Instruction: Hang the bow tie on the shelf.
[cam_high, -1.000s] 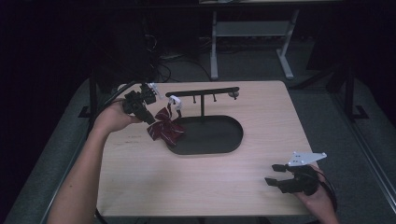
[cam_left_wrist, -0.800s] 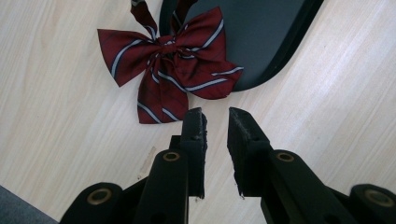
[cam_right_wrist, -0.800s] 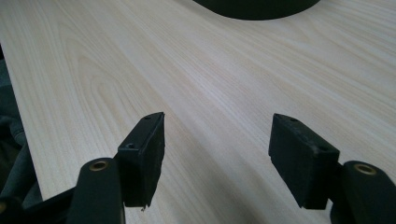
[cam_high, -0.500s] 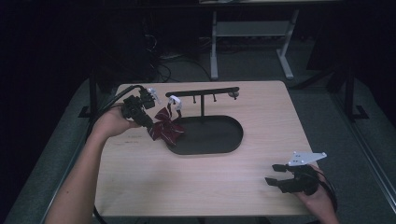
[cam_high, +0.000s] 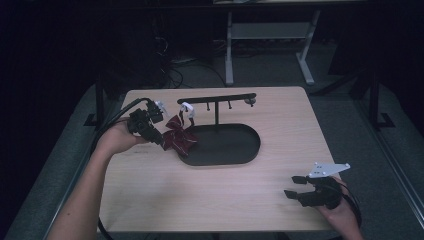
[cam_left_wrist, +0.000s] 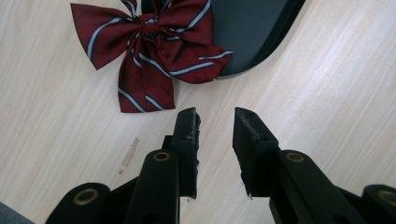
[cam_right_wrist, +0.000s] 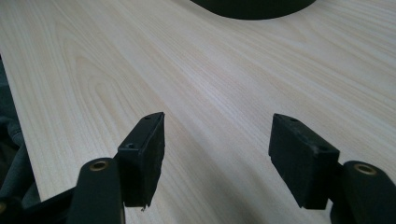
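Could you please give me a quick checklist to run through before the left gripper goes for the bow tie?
1. Left gripper empty, jaws apart by a narrow gap: ok.
2. Bow tie in front of the jaws, not yet between them: ok.
3. Bow tie free to lift: cannot tell; one end lies over the black base's rim, and whether its white clip hangs on the stand's bar is unclear.
4. Jaw gap wide enough for the knot: cannot tell, it looks tight.
5. Right gripper open, away at the table's near corner: ok.
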